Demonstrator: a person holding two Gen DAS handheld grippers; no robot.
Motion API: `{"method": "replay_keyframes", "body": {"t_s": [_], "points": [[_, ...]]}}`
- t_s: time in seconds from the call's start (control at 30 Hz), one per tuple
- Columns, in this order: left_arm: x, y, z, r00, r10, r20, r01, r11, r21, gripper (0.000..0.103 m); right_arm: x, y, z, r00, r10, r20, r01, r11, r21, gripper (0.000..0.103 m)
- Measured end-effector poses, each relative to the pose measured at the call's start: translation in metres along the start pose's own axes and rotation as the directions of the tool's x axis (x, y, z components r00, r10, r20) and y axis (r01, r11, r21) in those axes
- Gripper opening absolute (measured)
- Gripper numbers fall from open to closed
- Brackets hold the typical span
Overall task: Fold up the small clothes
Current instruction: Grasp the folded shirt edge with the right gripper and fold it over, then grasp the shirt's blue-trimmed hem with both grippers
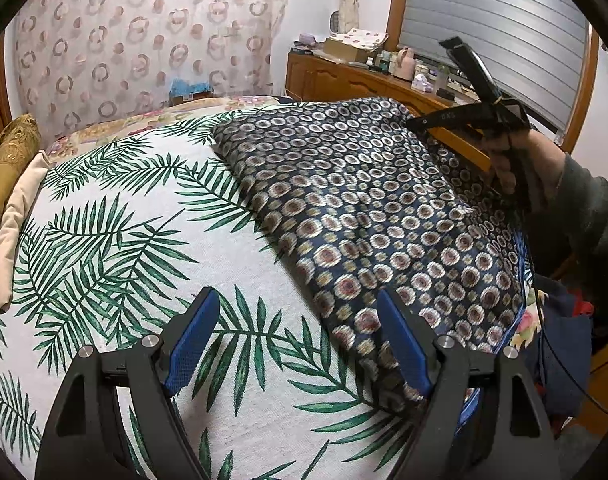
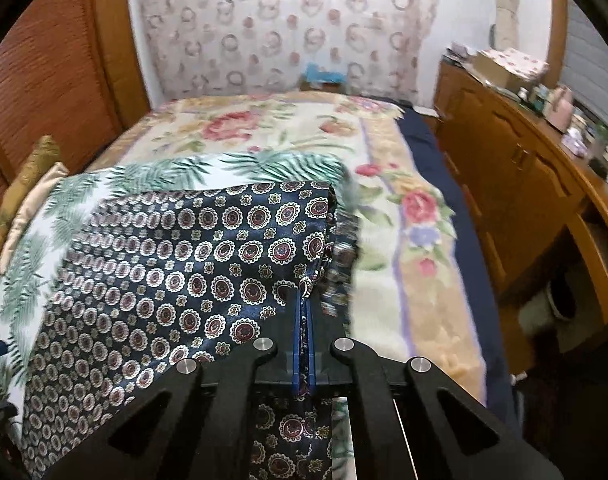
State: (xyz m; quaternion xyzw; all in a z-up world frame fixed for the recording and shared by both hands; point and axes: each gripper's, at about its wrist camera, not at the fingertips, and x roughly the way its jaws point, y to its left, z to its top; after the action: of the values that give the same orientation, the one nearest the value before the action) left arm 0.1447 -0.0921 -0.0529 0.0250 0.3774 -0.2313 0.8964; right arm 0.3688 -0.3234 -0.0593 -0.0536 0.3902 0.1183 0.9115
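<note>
the right tongs (image 2: 303,320) are pinched fully together on an edge of the dark blue satin garment with round red-and-white medallions (image 2: 207,248), a thin ridge of the cloth standing up between the blue pads. gripping the edge this way looks meant to let the person lift and carry that side over for a fold; in the left wrist view the same tongs (image 1: 470,114) sit raised at the far right side of the cloth, held by a hand in a dark sleeve (image 1: 544,168).

the left tongs (image 1: 299,344) stand wide apart and hold nothing. the right-hand blue pad (image 1: 404,344) lies over the near edge of the garment (image 1: 364,208), the other over bare cover, so they seem poised to take the near corner as a partner grip, though no pinch is made yet.

the garment lies spread across the white bed cover printed with green palm leaves (image 1: 115,240), which gives a flat surface for folding. beneath that shows a cream blanket with pink roses (image 2: 404,200).

around the bed: a gold patterned cushion (image 1: 7,160) and a pale cushion (image 1: 15,224) at the left edge, well apart from the cloth; a sheer curtain with ring patterns (image 1: 143,40) behind; a wooden sideboard crowded with small bottles and boxes (image 2: 516,148) along the right. a heap of dark blue and red clothing (image 1: 564,332) sits just off the bed's right side. nothing lies on the garment itself, so the fold path looks free.
</note>
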Motion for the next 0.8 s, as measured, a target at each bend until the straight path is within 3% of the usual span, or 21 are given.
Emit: {"method": "replay_keyframes", "body": {"t_s": [0.23, 0.33, 0.5, 0.57, 0.8], "points": [[0.0, -0.002, 0.001, 1.0, 0.001, 0.0, -0.001, 1.0, 0.002, 0.082, 0.004, -0.003, -0.004, 1.0, -0.022, -0.017, 0.023, 0.999, 0.029, 0.002], [0.0, -0.002, 0.001, 1.0, 0.001, 0.002, -0.001, 1.0, 0.003, 0.082, -0.004, 0.002, -0.004, 1.0, -0.018, 0.003, 0.018, 1.0, 0.024, 0.016], [-0.002, -0.003, 0.0, 1.0, 0.002, 0.006, -0.002, 1.0, 0.005, 0.082, -0.03, 0.009, -0.025, 1.0, 0.007, 0.015, -0.007, 1.0, -0.021, 0.05], [-0.004, -0.003, -0.001, 1.0, 0.0, 0.005, 0.0, 1.0, 0.005, 0.082, -0.043, 0.012, -0.045, 0.999, 0.011, 0.031, -0.01, 1.0, -0.029, 0.055], [-0.014, 0.004, -0.003, 1.0, 0.006, 0.016, -0.006, 1.0, -0.003, 0.082, -0.083, 0.014, -0.113, 0.998, 0.002, 0.062, -0.001, 1.0, -0.027, 0.056]]}}
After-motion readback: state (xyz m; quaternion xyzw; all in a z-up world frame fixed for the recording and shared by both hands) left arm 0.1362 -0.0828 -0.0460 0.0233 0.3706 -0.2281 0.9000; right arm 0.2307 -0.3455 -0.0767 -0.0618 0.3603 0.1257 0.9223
